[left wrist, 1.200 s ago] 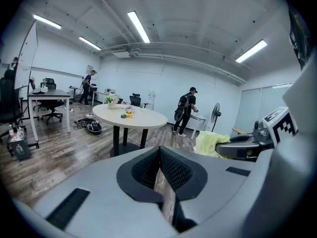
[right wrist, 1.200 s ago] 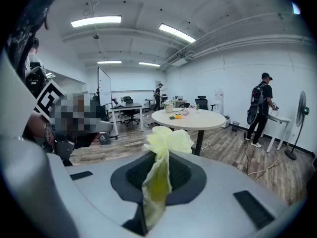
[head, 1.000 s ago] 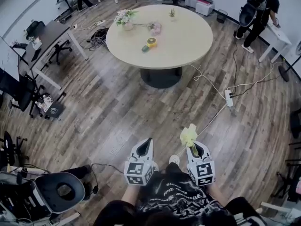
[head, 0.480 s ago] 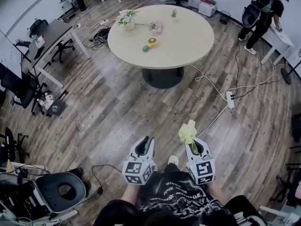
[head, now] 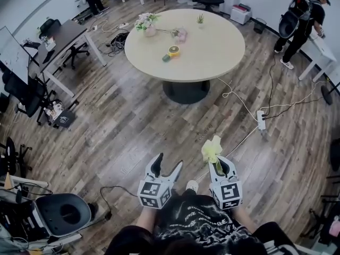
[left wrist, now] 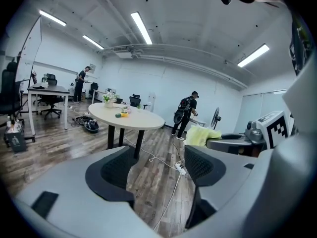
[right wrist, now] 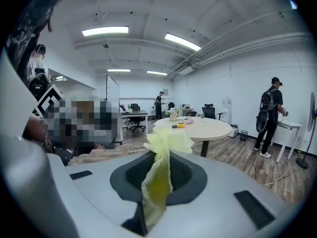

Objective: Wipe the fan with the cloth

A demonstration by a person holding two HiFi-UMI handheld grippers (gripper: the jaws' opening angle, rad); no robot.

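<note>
A small yellow fan [head: 170,51] lies on the round beige table [head: 212,52] far ahead of me; it also shows as a yellow dot, the fan [left wrist: 123,114], in the left gripper view and the fan [right wrist: 181,124] in the right gripper view. My right gripper [head: 218,164] is shut on a pale yellow cloth [head: 212,150], which bunches above the jaws as the cloth [right wrist: 162,160]. My left gripper [head: 167,166] hangs beside it over the wooden floor, its jaws opening with nothing between them.
A flower pot [head: 148,26] and a pink object [head: 180,34] share the table. A white power strip [head: 261,119] and cable run across the floor on the right. A desk with chairs [head: 58,41] stands left, a person [head: 300,20] at the back right, and an office chair [head: 64,214] close left.
The left gripper's jaws have spread apart from shut. Both grippers and the view have crept forward toward the table. The cloth stays clamped in the right gripper.
</note>
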